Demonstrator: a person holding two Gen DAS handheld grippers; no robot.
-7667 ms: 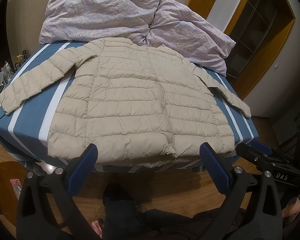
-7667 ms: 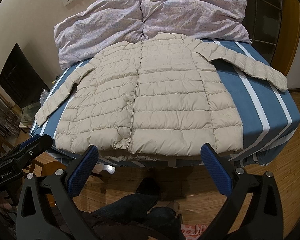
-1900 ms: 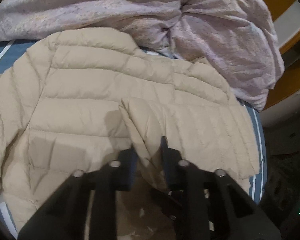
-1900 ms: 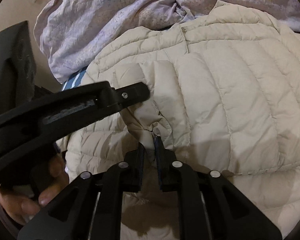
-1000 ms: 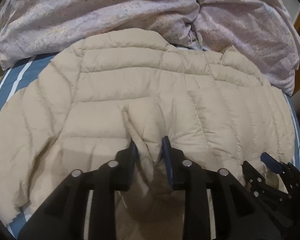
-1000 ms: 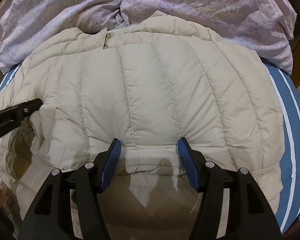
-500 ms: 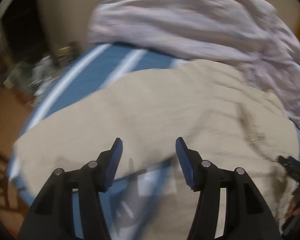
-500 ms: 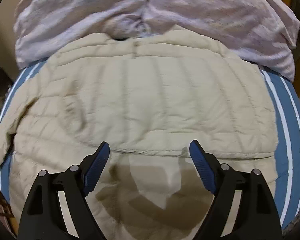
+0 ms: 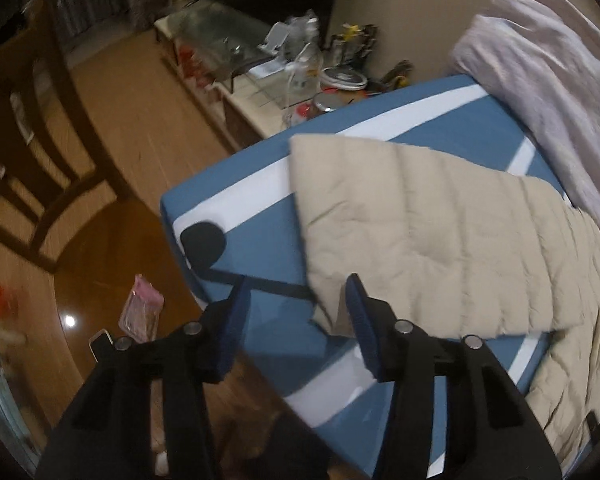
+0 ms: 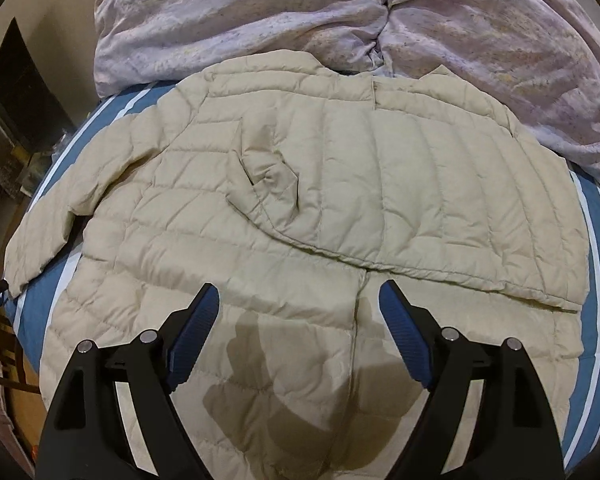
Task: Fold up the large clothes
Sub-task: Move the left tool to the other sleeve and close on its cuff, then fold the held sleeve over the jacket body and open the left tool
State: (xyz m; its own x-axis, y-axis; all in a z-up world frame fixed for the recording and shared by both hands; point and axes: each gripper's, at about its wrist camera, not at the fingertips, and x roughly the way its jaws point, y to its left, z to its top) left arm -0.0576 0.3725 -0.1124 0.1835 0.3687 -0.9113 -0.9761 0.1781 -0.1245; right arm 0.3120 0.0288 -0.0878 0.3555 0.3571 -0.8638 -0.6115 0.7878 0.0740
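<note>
While the right sleeve (image 10: pixel 440 200) now lies folded across the chest of the beige puffer jacket (image 10: pixel 204 240), where a second ago both grippers were pinching at it, the left gripper (image 9: pixel 296 316) has let go and swung out to the left sleeve (image 9: pixel 420 232), which lies flat and outstretched on the blue striped bed (image 9: pixel 260 240) toward the corner. Its jaws are closing, nothing pressed between them; the cuff corner sits just beside the right-hand pad, not clamped. The right gripper (image 10: pixel 300 336) hovers over the jacket's lower front, jaws wide apart and empty, having backed off from the folded sleeve. So one sleeve fold looks done; the likely next step is grabbing the left cuff and bringing it across. The jacket sits spread mid-bed, collar against the lilac duvet (image 10: pixel 340 20). Edges: the left cuff is near the bed corner, with a black round tag (image 9: pixel 202 242) there, a wooden chair (image 9: pixel 28 160) and a cluttered side table (image 9: pixel 300 68) beyond. Open room runs inward over the jacket; the duvet limits the far side.
</note>
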